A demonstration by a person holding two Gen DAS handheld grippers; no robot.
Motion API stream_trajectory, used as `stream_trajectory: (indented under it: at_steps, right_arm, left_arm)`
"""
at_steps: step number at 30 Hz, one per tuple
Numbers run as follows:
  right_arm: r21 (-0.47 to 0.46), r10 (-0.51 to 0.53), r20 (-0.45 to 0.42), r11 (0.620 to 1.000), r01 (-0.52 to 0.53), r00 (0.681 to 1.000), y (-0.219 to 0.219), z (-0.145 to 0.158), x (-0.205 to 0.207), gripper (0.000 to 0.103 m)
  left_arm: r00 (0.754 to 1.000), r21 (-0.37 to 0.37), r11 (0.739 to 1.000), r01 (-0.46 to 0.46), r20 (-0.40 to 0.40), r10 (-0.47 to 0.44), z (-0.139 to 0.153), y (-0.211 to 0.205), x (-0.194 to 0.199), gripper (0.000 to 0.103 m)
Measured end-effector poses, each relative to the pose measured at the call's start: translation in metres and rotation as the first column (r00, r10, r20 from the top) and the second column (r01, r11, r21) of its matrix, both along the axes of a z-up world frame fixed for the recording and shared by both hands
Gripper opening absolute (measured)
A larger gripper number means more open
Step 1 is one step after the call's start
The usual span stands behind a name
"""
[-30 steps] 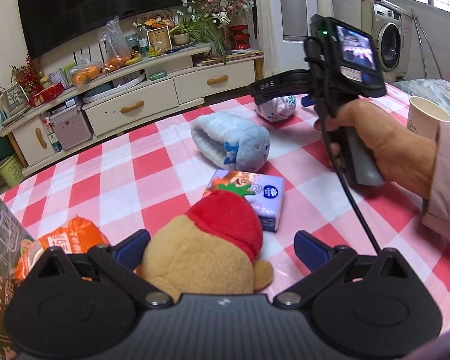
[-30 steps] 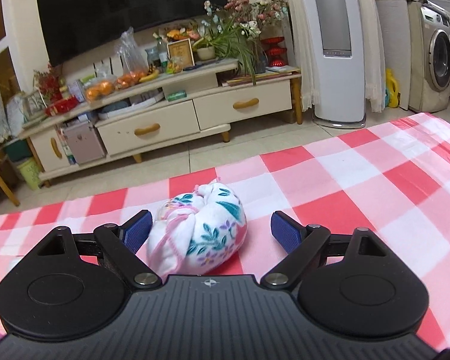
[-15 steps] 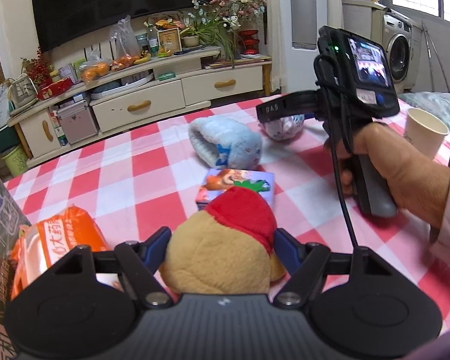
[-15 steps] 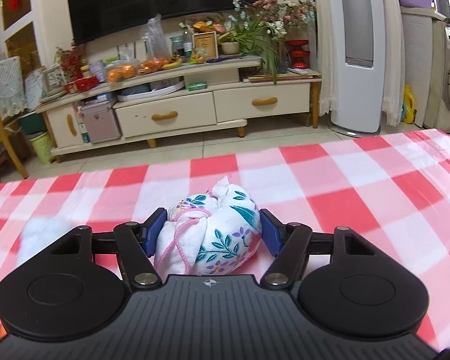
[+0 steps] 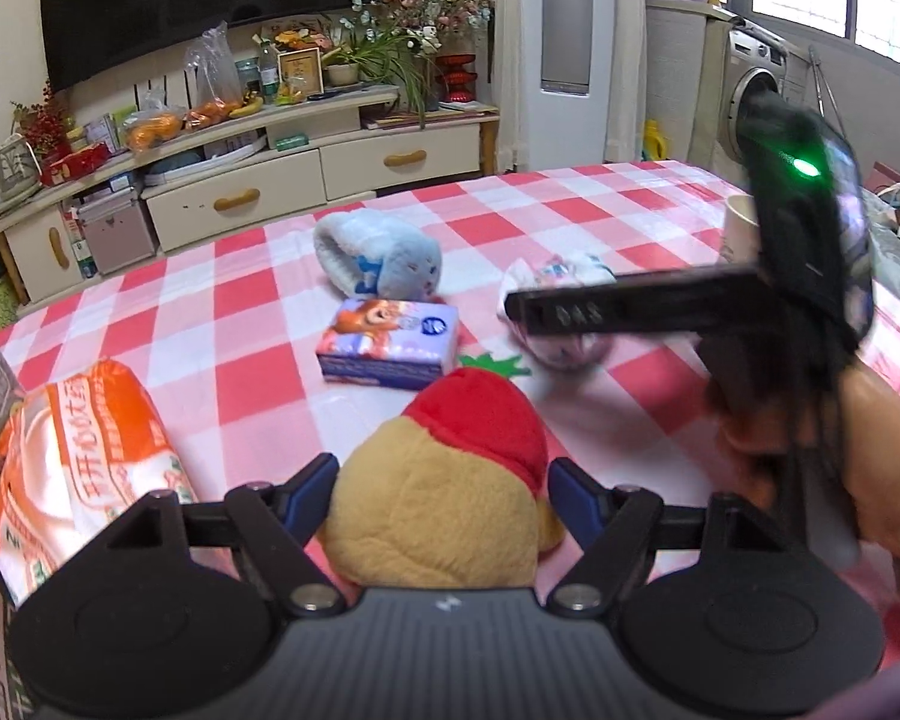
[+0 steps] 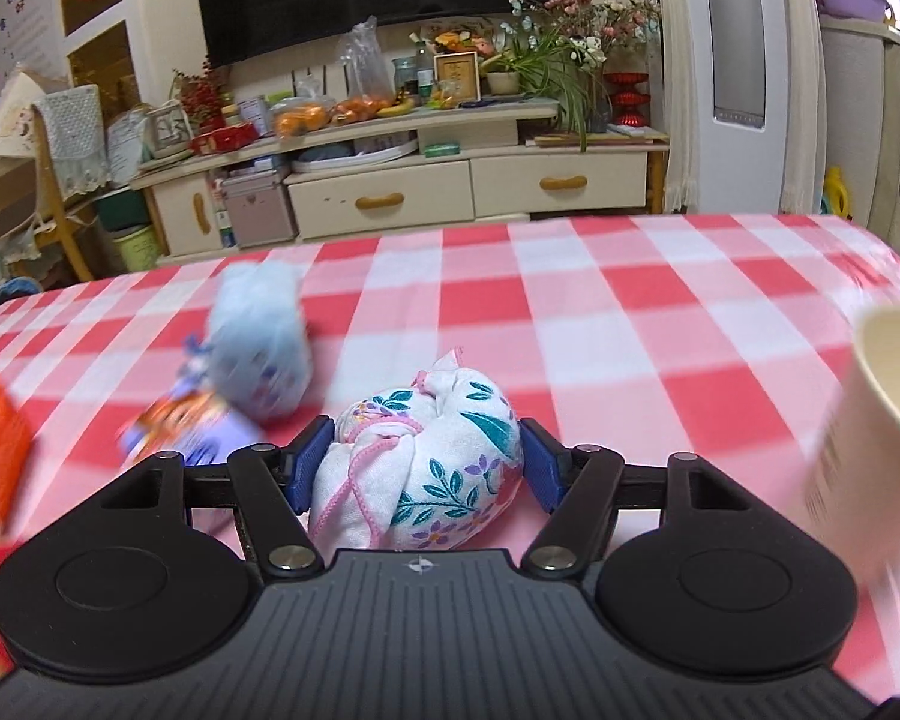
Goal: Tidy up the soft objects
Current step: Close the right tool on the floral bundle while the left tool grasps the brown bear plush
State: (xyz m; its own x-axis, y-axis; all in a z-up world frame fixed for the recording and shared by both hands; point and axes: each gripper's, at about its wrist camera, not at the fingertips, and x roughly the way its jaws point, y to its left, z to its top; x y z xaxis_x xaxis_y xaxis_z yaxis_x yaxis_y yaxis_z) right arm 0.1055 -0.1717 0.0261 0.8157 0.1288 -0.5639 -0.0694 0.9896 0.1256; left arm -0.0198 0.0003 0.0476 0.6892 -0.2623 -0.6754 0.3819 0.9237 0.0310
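The plush (image 5: 450,480) sits right between the blue pads of the left tongs (image 5: 444,489), its red cap pointing away from them and its tan body toward the hinge, so its long axis runs along the fingers. The pads touch its sides, yet these jaws are opening a little at this moment — the hold looks light, and I judge it needs firming before any lift.

The floral pouch (image 6: 417,459) lies crosswise between the pads of the right tongs (image 6: 426,459), knot toward the left pad. Both pads press its flanks — a grip. In the left view the pouch (image 5: 561,348) rides under the right tongs, just ahead-right of the plush.

Ahead of the left tongs lies a tissue pack (image 5: 390,345), then a blue mitt (image 5: 378,261); an orange bag (image 5: 84,450) is just to their left. A paper cup (image 6: 870,420) stands near the right tongs' right side, all on the checked worktop (image 6: 630,324). Each hand is nearest its own thing; where they belong isn't shown.
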Motion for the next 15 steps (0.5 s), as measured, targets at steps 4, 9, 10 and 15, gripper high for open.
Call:
stream_trajectory:
  at_steps: [4,9,10,15]
  right_arm:
    - [0.012,0.034,-0.016,0.999,-0.033,0.999,-0.001,0.001,-0.037,0.082]
    - [0.044,0.062,-0.047,0.997,-0.06,0.997,-0.004,0.003,-0.072,0.082]
    - [0.055,0.063,-0.053,0.997,-0.06,0.997,-0.006,0.003,-0.076,0.082]
    - [0.12,0.052,-0.077,0.992,-0.042,0.996,-0.009,0.001,-0.091,0.082]
  left_arm:
    - [0.996,-0.011,1.0,0.001,-0.088,-0.002,-0.011,0.005,0.001,0.085]
    - [0.995,-0.027,0.999,-0.025,-0.098,0.023,-0.024,0.012,0.008,0.084]
    - [0.995,-0.039,0.999,-0.026,-0.094,0.022,-0.024,0.013,0.008,0.083]
    - [0.998,-0.053,0.999,-0.004,-0.055,0.001,-0.024,0.008,0.007,0.076]
